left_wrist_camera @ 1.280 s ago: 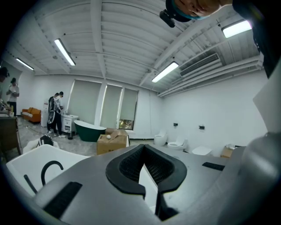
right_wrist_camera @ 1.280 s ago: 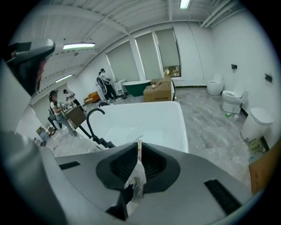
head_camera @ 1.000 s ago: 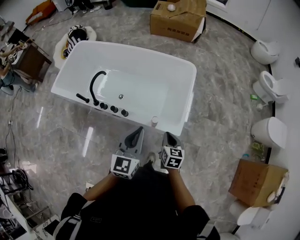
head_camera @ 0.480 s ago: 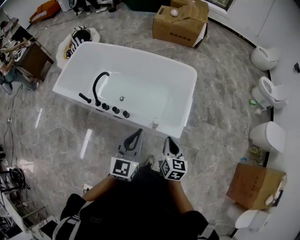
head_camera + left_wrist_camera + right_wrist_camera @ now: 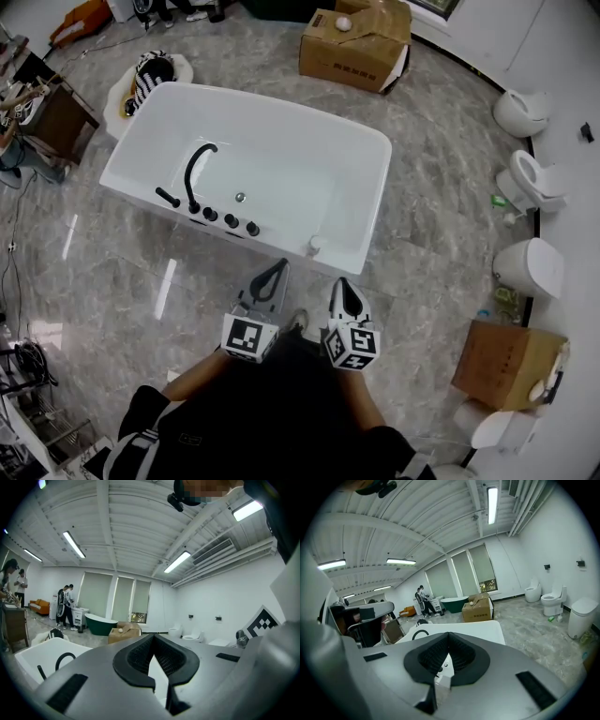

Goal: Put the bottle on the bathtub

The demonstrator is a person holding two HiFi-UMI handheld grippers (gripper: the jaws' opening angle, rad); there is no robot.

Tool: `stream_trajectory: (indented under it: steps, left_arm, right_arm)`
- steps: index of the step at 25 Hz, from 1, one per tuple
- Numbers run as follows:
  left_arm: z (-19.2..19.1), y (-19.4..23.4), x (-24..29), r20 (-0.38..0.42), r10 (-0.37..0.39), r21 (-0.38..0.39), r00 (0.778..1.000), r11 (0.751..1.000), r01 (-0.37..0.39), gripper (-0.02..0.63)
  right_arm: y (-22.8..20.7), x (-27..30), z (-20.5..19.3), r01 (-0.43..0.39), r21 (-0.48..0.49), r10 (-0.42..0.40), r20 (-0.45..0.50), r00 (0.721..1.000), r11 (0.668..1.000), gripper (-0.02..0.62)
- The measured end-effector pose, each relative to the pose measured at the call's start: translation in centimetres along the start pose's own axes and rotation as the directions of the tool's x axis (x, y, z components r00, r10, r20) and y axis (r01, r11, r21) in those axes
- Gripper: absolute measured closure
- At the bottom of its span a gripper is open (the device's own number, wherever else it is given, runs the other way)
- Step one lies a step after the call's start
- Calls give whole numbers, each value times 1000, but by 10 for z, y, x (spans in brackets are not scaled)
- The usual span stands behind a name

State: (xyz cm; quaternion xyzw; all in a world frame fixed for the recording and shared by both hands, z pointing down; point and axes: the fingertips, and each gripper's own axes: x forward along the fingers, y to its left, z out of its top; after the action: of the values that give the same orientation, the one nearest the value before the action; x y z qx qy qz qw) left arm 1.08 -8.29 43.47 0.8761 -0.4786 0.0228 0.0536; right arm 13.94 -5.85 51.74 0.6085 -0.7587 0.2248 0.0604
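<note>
Since both the left gripper (image 5: pixel 277 272) and the right gripper (image 5: pixel 343 287) hover with jaws pressed together on nothing, just short of the bathtub (image 5: pixel 379 192), the small white bottle (image 5: pixel 315 244) standing on its near rim looks already delivered.

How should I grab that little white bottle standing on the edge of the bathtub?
Pinch the bottle around its middle, on two opposite sides, coming in level from the floor side where the right hand-held gripper is. It stands upright on the near rim of the bathtub, so a side grip probably suits it. The black knobs sit apart to its left.
</note>
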Motion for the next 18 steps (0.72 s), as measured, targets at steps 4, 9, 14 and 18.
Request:
stream_trajectory:
  steps: [4,9,14,18]
  left_arm:
    - [-8,1,-5,-17,-25,12,1000,1000,25,591]
    - [2,5,-8,-2,-29,-3,1000,1000,29,591]
    - [-3,7,-13,2,-37,-3,999,999,37,591]
    - [-5,4,-17,4,-47,6,999,999,47,591]
  right_arm:
    - [5,-1,-2,7,2,-7,1,1000,1000,586]
    - [10,-4,-1,19,4,-19,9,1000,1000,586]
    - [15,-5,-5,33,6,-33,13,999,999,586]
    - [15,-8,-7,38,3,-38,16,999,999,586]
